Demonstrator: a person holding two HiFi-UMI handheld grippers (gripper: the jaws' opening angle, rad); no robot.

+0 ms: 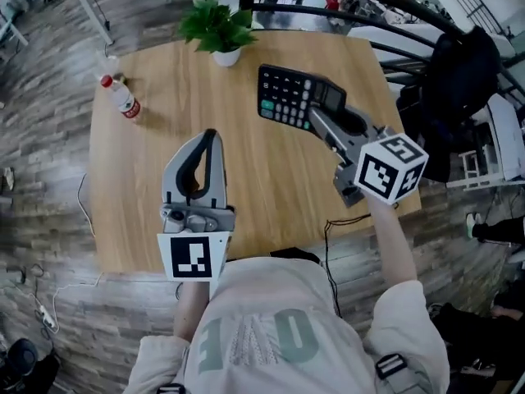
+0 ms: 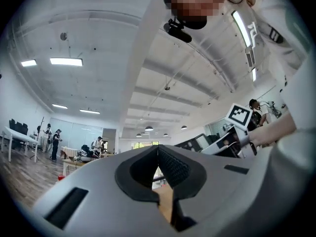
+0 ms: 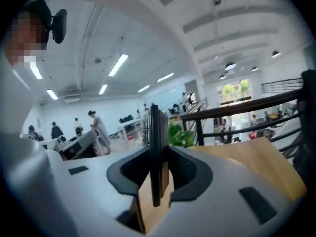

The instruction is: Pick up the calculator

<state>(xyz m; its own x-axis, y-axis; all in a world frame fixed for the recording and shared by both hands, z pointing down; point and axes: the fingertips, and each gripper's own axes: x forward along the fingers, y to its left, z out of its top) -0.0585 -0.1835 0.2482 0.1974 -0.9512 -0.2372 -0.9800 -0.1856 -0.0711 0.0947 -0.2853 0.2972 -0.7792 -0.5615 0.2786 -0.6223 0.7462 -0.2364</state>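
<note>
Calculator (image 1: pixel 287 97) edge-on betw. right gripper (image 1: pixel 320 116) jaws, prob. off table (image 1: pixel 164 162).

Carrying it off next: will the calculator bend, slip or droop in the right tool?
Probably stiff: the calculator looks a flat slab though the right tool grips only one end. It may pivot, since most of its body overhangs the pinch. Its thin edge could slip; move gently.

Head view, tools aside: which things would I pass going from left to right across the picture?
Water bottle → potted plant → calculator, which is gripped by the right tool. The left tool is left out because it overlaps the plant's span.
</note>
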